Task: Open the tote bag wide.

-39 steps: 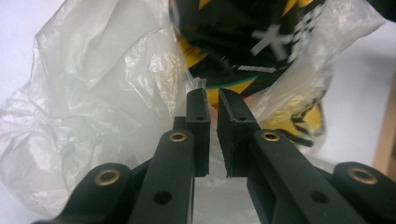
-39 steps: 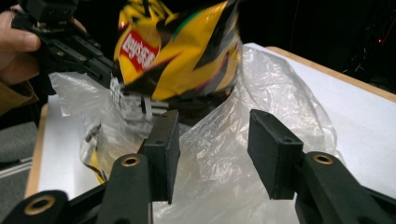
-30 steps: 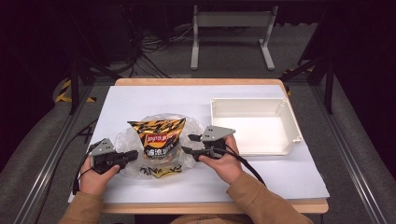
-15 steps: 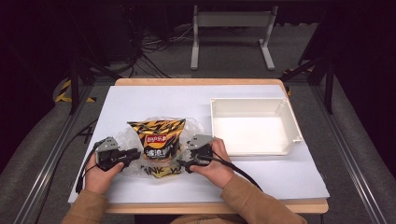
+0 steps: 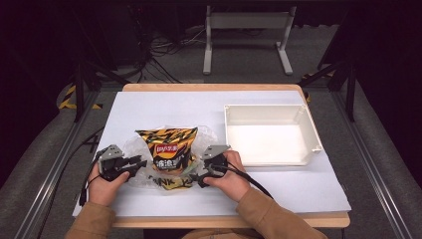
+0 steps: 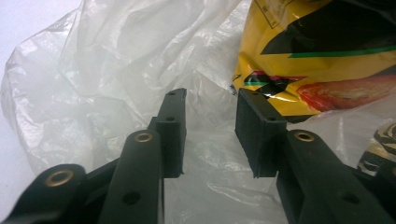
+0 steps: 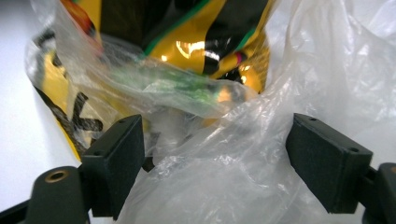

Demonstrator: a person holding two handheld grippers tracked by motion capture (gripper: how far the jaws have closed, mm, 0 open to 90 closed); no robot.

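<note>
Jaws of the left gripper stand narrowly apart and have just been opening; clear bag film lies between them, seemingly not pinched. Jaws of the right gripper stand wide, also just opened, with loose film bulging between them, touching neither pad as far as I can tell. Just beyond both, the chip packet sits in the bag on the table. A white tray stands well to the right of the right jaws.
</note>
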